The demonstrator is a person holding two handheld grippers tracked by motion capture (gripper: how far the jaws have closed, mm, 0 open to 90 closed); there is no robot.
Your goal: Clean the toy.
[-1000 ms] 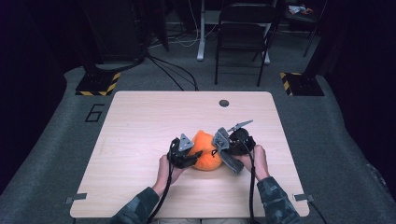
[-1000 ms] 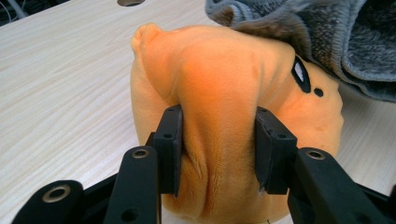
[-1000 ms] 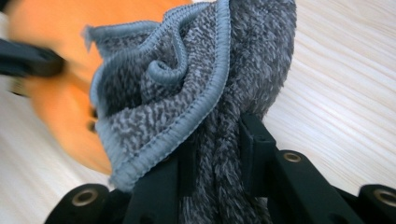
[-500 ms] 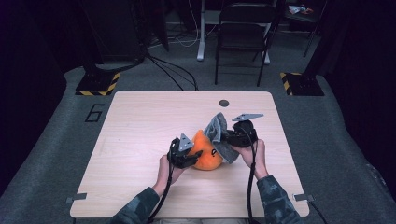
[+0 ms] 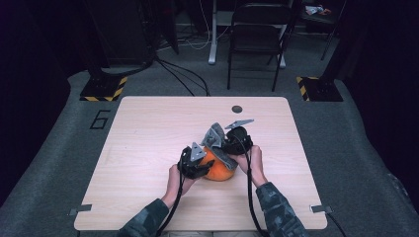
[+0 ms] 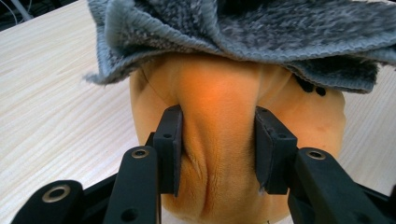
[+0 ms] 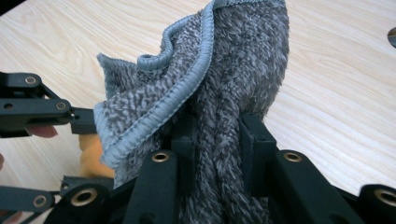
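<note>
1. Our left fingers [image 6: 173, 144] are pinched on a fold of the orange plush toy [image 6: 224, 135], one on each side of a soft ridge that bulges between them. We judge this grip is there to pin the toy down so it cannot slide.
2. Our right fingers [image 7: 254, 154] are closed on a bunched length of the grey towel [image 7: 233, 70], its fluffy pile squeezed between them and its hemmed edge curling off to one side.
3. Seen from above, the left gripper [image 5: 193, 163] sits on the near left side of the toy [image 5: 217, 170], and the right gripper [image 5: 236, 140] is raised just behind and to the right of it, with the towel [image 5: 217, 143] hanging from it.
4. The towel drapes over the top of the toy; from the left gripper view its lower edge lies across the toy's upper part like a hood. Holding the cloth high lets it fall over the toy rather than drag along the table [image 5: 148, 143].
5. The toy rests on the table, near the front edge and close to the middle, between our two hands.
6. We judge the work to be either wiping or covering the toy with the towel; one hand anchors, the other moves the cloth.
7. Farther out, a dark round spot [image 5: 237, 108] lies near the far edge of the table, and a folding chair [image 5: 257, 39] stands on the carpet beyond.
</note>
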